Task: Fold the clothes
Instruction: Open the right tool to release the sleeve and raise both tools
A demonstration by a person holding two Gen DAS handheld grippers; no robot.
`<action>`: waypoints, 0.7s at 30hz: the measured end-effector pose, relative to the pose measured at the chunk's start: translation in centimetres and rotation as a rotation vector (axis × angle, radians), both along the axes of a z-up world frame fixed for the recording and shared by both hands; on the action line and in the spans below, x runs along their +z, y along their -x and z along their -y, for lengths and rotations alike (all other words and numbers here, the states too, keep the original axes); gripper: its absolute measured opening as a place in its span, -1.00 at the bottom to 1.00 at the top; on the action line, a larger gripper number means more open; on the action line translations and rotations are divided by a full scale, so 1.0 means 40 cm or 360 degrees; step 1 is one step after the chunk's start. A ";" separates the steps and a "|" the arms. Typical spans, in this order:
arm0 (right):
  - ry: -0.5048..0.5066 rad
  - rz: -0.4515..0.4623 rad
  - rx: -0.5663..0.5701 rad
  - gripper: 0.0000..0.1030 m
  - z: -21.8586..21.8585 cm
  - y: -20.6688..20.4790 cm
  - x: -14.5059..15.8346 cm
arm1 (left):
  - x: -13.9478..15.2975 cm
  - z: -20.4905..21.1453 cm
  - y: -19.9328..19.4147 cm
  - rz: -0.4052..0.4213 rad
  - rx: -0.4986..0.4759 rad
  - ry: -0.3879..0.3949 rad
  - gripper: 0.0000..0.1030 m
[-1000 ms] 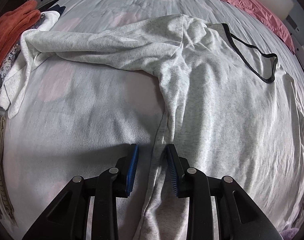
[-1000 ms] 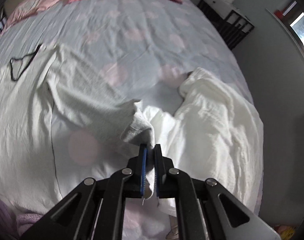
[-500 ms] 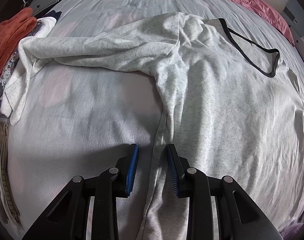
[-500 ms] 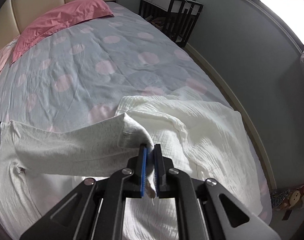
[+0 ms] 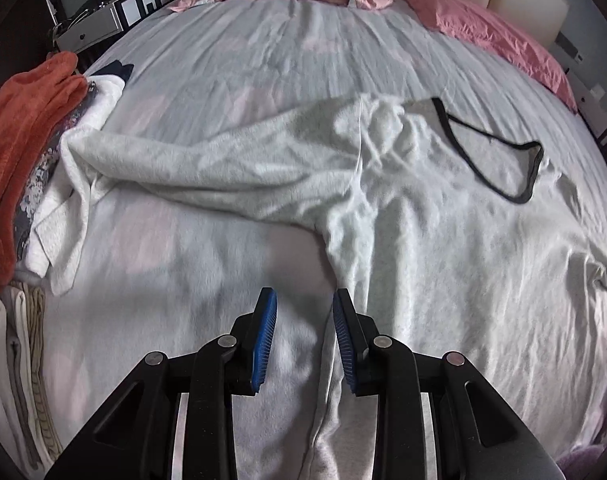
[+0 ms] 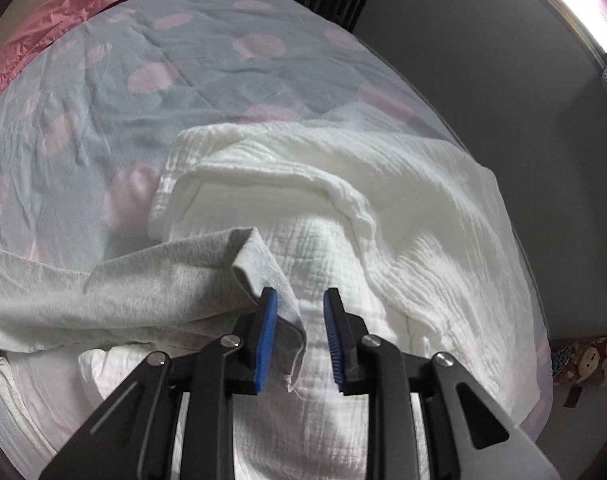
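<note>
My right gripper [image 6: 299,336] is opening; the cuff of the light grey long-sleeved knit top [image 6: 115,292] lies against its left finger over a white crinkled cloth [image 6: 403,216]. My left gripper [image 5: 304,336], half open, straddles the top's [image 5: 443,248] side edge on the bed [image 5: 263,40], gripping nothing.

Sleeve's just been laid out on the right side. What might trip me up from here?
The grey sleeve cuff lies curled against one pad as the right gripper opens; pulling away may drag it. It rests on the white muslin cloth, so they could fold together. The other sleeve overlaps the side clothes pile.
</note>
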State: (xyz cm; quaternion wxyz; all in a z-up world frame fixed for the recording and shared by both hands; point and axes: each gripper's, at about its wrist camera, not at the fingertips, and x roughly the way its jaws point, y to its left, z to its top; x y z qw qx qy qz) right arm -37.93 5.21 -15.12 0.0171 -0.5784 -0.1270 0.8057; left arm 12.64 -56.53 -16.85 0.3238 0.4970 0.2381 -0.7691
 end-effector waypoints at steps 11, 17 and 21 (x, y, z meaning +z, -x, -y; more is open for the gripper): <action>0.0449 -0.0084 0.0642 -0.53 0.470 -0.063 0.085 | 0.024 0.186 0.320 0.0027 -0.0346 0.0166 -0.39; 0.0550 0.0027 0.0992 -0.53 0.802 -0.120 -0.014 | -0.030 0.246 0.401 -0.0025 -0.0384 0.0150 -0.39; 0.0482 0.0044 0.1125 -0.53 0.962 -0.132 -0.079 | -0.080 0.242 0.436 0.0006 -0.0508 0.0203 -0.38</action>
